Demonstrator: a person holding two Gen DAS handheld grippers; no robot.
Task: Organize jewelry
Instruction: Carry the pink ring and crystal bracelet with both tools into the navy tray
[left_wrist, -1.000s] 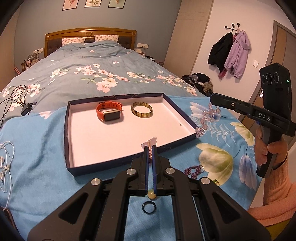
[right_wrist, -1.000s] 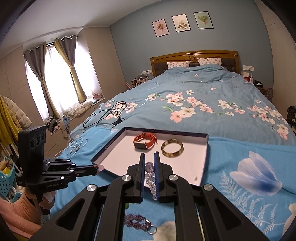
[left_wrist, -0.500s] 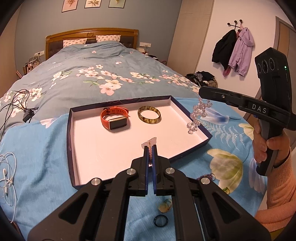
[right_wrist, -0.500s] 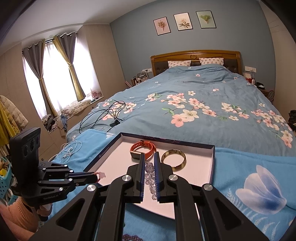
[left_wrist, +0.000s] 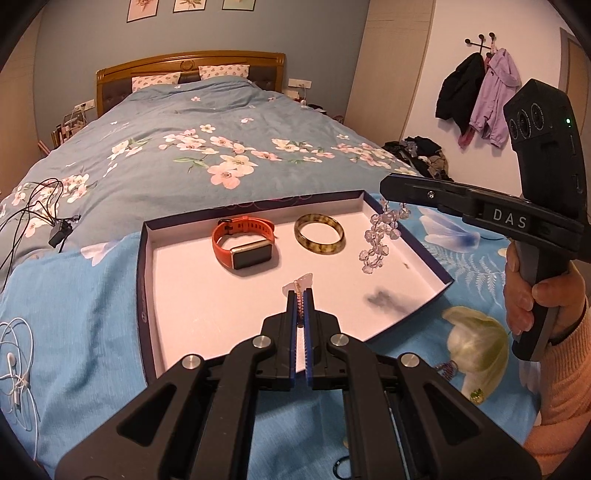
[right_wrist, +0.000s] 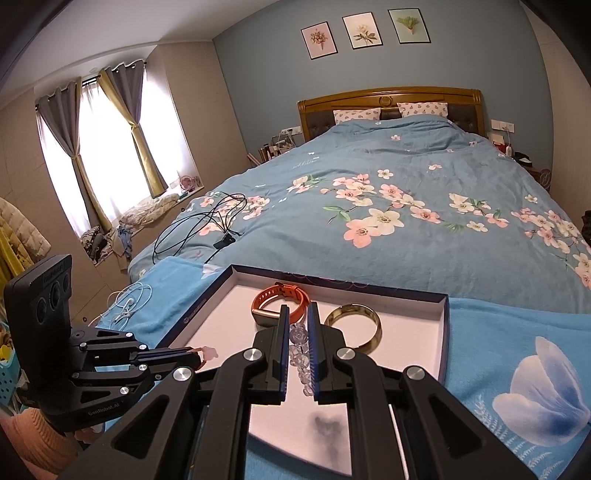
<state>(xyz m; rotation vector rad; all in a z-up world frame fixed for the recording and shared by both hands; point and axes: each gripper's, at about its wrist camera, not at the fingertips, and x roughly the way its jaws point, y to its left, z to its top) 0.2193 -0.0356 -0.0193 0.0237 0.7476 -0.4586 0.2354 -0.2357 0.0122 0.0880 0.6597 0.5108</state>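
A shallow white tray (left_wrist: 192, 306) with a dark rim lies on the bed. In it are an orange smartwatch (left_wrist: 243, 243) and an amber bangle (left_wrist: 319, 233). My left gripper (left_wrist: 301, 291) is shut on a thin pink chain with a pale pink charm (left_wrist: 299, 284), held over the tray's front. My right gripper (left_wrist: 386, 190) is shut on a clear bead bracelet (left_wrist: 378, 242) that dangles over the tray's right side. In the right wrist view the beads (right_wrist: 300, 350) hang between the fingers, with the watch (right_wrist: 280, 301) and bangle (right_wrist: 352, 326) beyond.
A light blue flowered cloth (left_wrist: 74, 295) covers the bed's near end. A black ring (left_wrist: 343, 470) and a small beaded piece (left_wrist: 447, 367) lie on it near me. White earphones (left_wrist: 14, 369) and black cables (left_wrist: 40, 210) lie at the left.
Both grippers have moved forward over the tray. The right gripper has carried the bead bracelet from outside the tray's right edge to above its right side.
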